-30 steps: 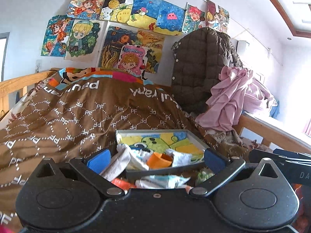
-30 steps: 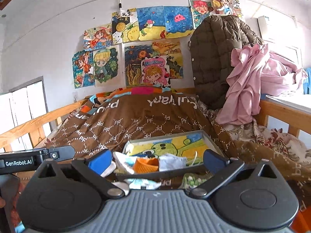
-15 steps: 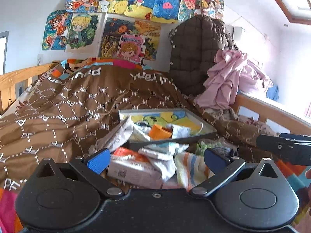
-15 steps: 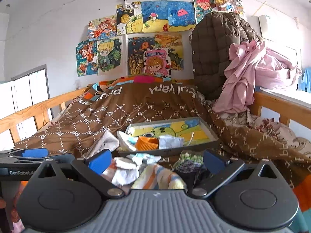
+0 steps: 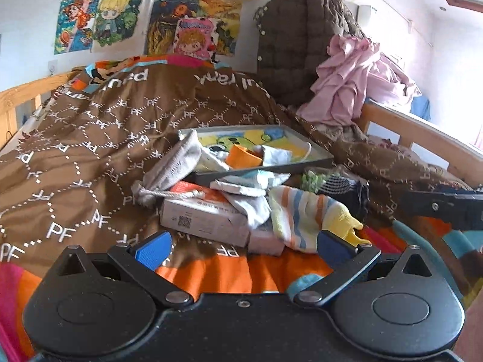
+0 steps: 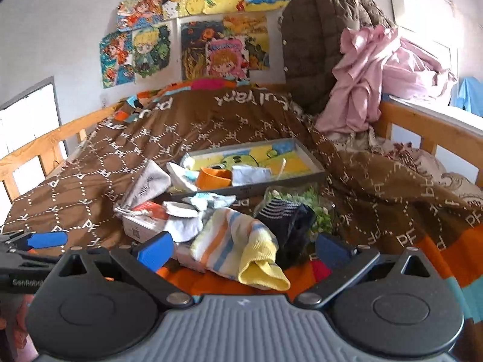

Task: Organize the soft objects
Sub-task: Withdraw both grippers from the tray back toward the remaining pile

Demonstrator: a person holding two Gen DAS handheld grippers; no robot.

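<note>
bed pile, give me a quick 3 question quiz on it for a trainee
1. True or false: the striped sock lies inside the grey tray.
2. Which thing sits in the tray? A) orange cup B) white box C) dark sock
3. Fill in: both the left gripper and the right gripper are ____ and hold nothing.

Key
1. False: it lies on the blanket, in front of the tray.
2. A
3. open
</note>
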